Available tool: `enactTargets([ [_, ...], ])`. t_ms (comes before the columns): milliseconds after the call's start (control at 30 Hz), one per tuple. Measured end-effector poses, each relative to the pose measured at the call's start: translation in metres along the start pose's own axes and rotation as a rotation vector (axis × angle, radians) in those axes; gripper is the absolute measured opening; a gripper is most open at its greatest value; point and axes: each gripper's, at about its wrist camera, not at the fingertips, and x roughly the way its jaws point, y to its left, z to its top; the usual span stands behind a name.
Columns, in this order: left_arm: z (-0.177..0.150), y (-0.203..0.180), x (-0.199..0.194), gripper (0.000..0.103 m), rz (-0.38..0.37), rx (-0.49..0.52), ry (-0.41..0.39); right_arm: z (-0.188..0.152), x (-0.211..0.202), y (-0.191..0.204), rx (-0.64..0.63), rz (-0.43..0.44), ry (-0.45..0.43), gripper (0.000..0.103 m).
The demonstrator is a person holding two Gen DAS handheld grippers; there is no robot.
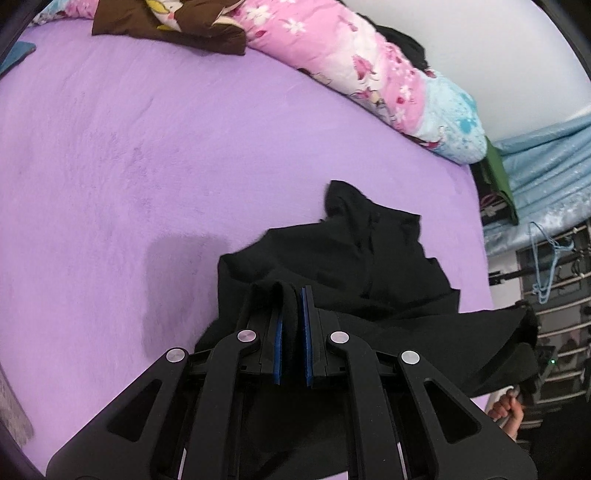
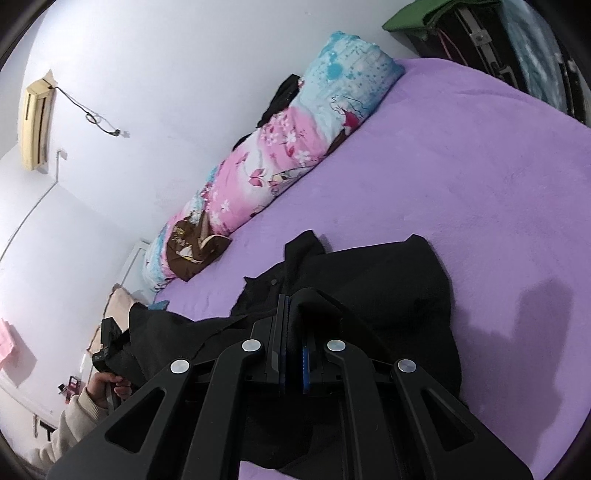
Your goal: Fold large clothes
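Note:
A large black garment (image 1: 354,258) lies crumpled on the purple bed (image 1: 147,155), partly lifted. My left gripper (image 1: 292,295) is shut on a thick fold of its edge, black cloth filling the gap between the blue pads. My right gripper (image 2: 291,301) is shut on another fold of the same garment (image 2: 388,280), cloth draped over its right finger. The cloth stretches between both grippers. The other gripper shows at each view's edge, under hanging cloth: the right one (image 1: 532,369) and the left one (image 2: 107,343).
A pink and blue floral quilt (image 1: 369,74) and a brown patterned cloth (image 1: 166,22) lie along the bed's far side by the white wall (image 2: 110,92). Blue plastic-covered items and a rack (image 1: 554,295) stand past the bed's end.

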Motion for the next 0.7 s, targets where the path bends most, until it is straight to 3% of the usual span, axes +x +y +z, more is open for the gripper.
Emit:
enactTargets([
  [367,0.027,0.014,0.053,0.012,0.08,0.006,0.055,0.008,0.049,-0.034,0.059,-0.067,0.026,0.005],
  [700,0.043,0.025,0.081,0.02,0.084,0.008,0.076,0.019,0.091,-0.057,0.074,-0.126,0.079,0.009],
])
